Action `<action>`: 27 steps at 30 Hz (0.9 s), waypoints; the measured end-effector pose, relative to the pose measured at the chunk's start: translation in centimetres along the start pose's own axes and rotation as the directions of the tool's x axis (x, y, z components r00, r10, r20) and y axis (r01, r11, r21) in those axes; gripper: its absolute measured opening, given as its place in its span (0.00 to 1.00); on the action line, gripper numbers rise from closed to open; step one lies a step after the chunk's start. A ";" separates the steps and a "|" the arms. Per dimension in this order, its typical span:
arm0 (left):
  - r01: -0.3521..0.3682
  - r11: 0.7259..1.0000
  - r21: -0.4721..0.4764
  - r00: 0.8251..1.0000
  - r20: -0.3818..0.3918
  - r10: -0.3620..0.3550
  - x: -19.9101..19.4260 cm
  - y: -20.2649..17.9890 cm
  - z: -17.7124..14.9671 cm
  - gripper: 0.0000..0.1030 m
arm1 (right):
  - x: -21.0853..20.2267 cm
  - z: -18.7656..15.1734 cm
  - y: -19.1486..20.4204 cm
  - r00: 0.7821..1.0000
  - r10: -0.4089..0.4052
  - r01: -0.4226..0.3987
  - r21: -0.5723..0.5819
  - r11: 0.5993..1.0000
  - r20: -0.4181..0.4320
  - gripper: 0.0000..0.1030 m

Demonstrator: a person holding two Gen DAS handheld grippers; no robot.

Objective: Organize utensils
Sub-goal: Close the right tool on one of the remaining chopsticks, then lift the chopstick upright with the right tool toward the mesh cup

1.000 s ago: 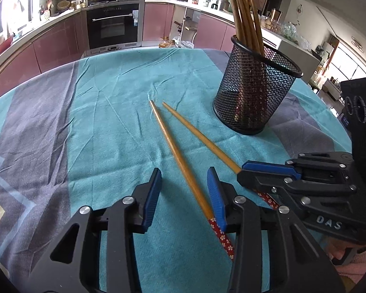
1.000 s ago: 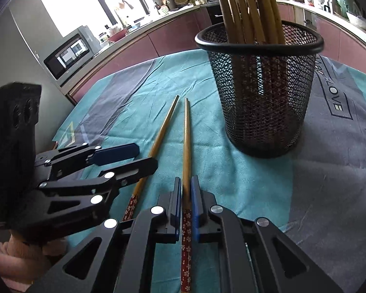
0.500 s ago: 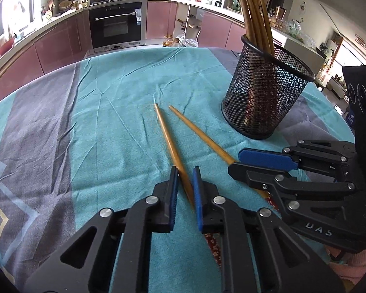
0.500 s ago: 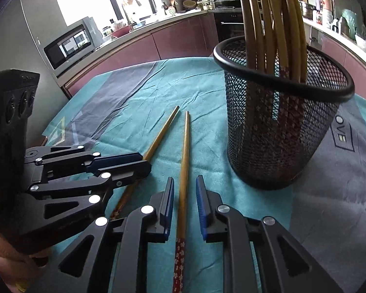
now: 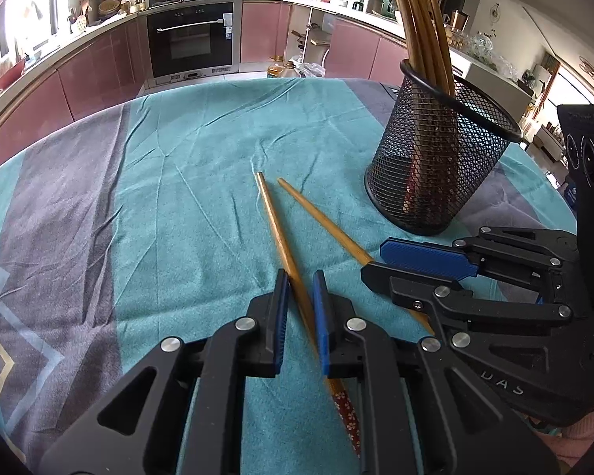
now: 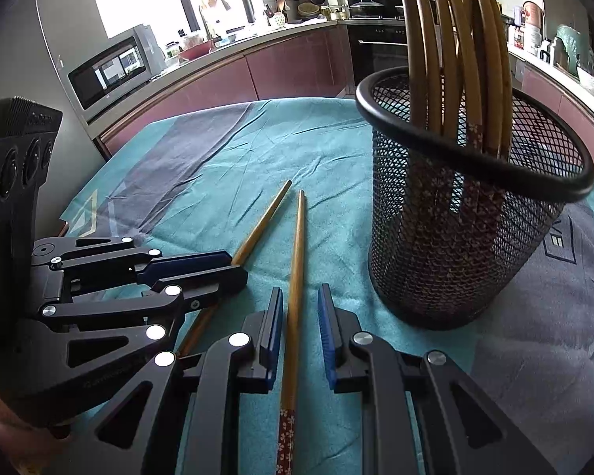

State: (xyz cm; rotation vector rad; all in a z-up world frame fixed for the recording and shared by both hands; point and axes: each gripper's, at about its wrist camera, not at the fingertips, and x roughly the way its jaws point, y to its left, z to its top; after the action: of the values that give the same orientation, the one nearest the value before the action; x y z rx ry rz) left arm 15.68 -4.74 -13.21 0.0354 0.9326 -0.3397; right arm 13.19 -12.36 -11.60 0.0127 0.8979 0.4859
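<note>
Two wooden chopsticks with red flowered ends lie side by side on the teal cloth. My left gripper (image 5: 300, 308) straddles the left chopstick (image 5: 277, 229), its jaws narrowly apart with a small gap on each side. My right gripper (image 6: 300, 318) straddles the right chopstick (image 6: 296, 261) with jaws open wider. Each gripper shows in the other's view: the right gripper (image 5: 427, 265), the left gripper (image 6: 202, 265). A black mesh cup (image 5: 435, 166) holding several chopsticks stands just right of them, also in the right wrist view (image 6: 467, 229).
The teal and grey tablecloth (image 5: 178, 198) covers a round table. Kitchen cabinets and an oven (image 5: 192, 39) stand beyond the far edge. A microwave (image 6: 111, 67) stands at the left in the right wrist view.
My left gripper closed from wide open to a narrow gap around the left chopstick. My right gripper opened from shut on the right chopstick. Both grippers moved forward along the chopsticks.
</note>
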 end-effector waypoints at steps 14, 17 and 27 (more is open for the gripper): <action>0.000 0.999 -0.044 1.000 0.015 0.001 -0.4 0.6 -0.6 0.08 | -0.5 -0.3 -0.9 1.000 0.027 -0.027 0.038 0.999 0.006 0.06; 0.001 0.999 -0.044 1.000 0.024 0.000 -0.9 0.7 -0.6 0.07 | -0.9 -0.4 -1.1 0.999 0.038 -0.038 0.050 0.998 0.012 0.05; 0.012 0.999 -0.037 0.998 0.067 -0.010 -3.2 0.6 -0.9 0.07 | -3.1 -0.6 -1.2 0.995 0.083 -0.086 0.064 0.994 0.053 0.05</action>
State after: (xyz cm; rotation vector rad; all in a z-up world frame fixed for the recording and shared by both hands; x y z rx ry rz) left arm 13.37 -3.16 -11.28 -0.0156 0.8732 -0.3318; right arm 11.58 -14.85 -9.91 0.1227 0.8665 0.5323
